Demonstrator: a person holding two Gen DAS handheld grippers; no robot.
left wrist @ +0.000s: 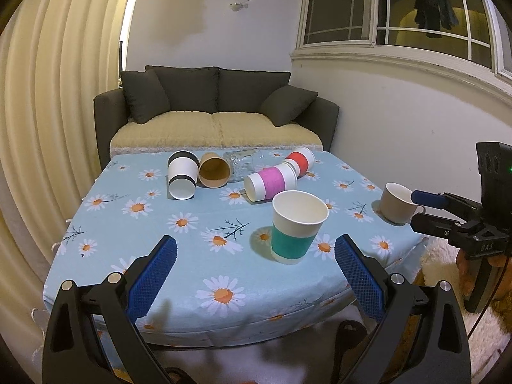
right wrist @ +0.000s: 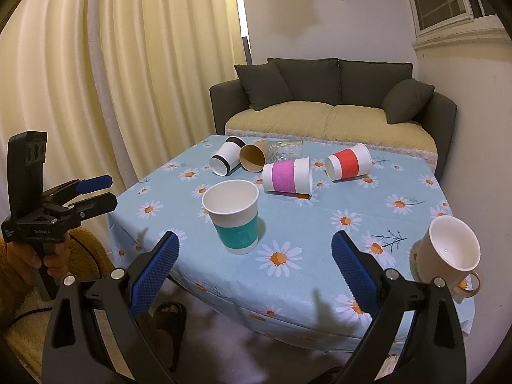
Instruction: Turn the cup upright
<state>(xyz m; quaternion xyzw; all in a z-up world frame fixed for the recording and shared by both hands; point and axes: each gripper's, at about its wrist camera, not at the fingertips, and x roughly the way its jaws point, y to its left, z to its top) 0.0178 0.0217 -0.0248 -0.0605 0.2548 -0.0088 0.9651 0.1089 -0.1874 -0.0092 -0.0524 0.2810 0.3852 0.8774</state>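
Behind the brown cup (left wrist: 213, 172) and the pink-banded cup (left wrist: 270, 185), near the table's far edge, a clear glass item (left wrist: 240, 164) is partly hidden and too faint to name; in the right wrist view the mug's handle (right wrist: 470, 284) sits partly behind the gripper's frame

1. In front of me the desk (left wrist: 160, 220) wears a light blue cloth printed with white daisies.
2. Behind its far edge stands a dark grey sofa (left wrist: 217, 108) with yellowish seat pads and three dark cushions.
3. Cream curtains (left wrist: 57, 96) hang in folds on the left.
4. A white-framed window (left wrist: 400, 16) sits high on the right wall, with dark clothing hanging beyond the glass.
5. A small white fitting (left wrist: 240, 3) hangs on the wall above the sofa.
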